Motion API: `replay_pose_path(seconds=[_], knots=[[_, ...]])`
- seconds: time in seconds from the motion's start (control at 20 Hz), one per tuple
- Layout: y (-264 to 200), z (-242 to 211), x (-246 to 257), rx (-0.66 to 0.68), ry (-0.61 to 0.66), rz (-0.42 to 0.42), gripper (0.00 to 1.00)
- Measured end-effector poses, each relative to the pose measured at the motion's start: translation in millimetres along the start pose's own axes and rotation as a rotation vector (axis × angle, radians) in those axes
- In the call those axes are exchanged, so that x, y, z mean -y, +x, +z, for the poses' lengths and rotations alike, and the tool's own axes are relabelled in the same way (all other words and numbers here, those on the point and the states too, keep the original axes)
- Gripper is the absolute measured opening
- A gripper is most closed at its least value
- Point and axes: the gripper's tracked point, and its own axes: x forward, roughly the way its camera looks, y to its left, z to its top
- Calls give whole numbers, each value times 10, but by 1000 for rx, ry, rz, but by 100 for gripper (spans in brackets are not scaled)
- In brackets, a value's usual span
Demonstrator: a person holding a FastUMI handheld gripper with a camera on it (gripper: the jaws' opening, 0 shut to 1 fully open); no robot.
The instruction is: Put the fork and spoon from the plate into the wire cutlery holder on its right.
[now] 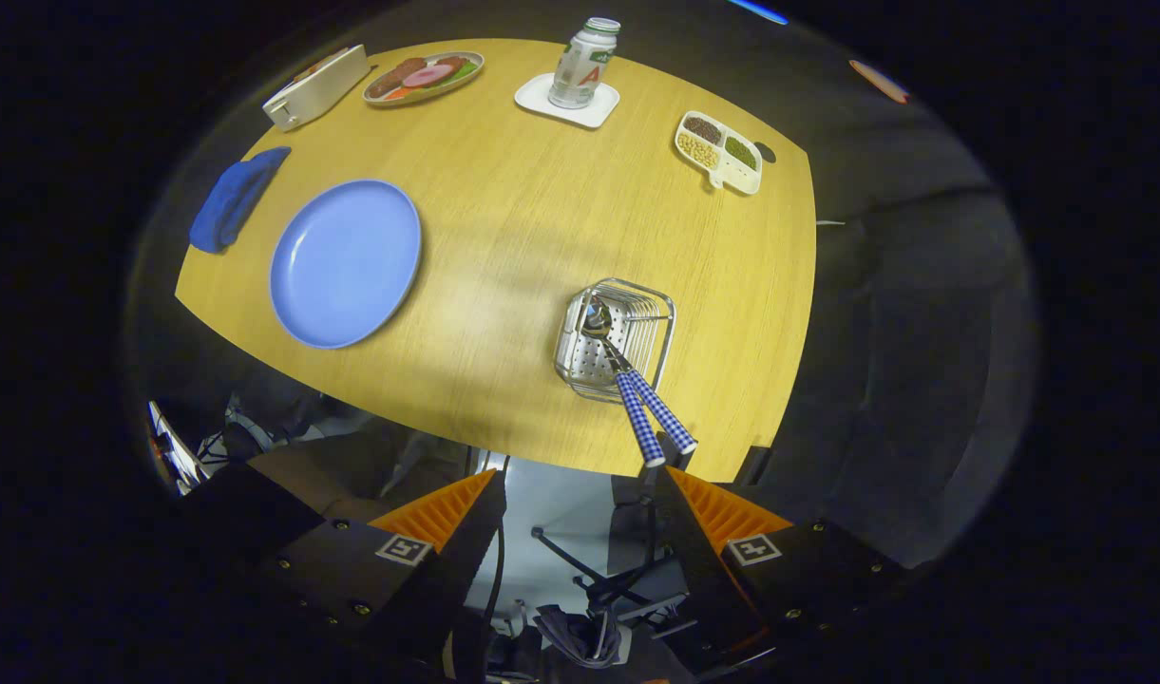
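The wire cutlery holder (618,340) stands on the wooden table (522,237), to the right of the bare blue plate (346,262). Inside the holder stand the spoon (599,319) and the fork (665,420), their blue-and-white checked handles leaning out toward me. My gripper (580,484) hangs high above the table's near edge, open, with nothing between its fingers. The handle tips lie just ahead of the right finger (722,513), apart from it.
A folded blue cloth (235,198) lies left of the plate. At the far side sit a white box (315,85), an oval dish of food (424,76), a bottle (584,62) on a white coaster and a divided dish of beans (719,152).
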Motion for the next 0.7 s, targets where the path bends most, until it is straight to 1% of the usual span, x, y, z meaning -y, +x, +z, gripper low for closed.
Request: replay_pose_path(seconds=[0.05,0.2,0.3,0.4,0.55,0.7], knots=[[-6,14,-69,24,6,2,97],[17,-49,-351,42,48,70,97],[41,-52,-479,47,42,91,97],[43,15,-616,83,39,102,97],[5,236,-864,186,62,134,97],[-161,548,-969,339,63,101,97]])
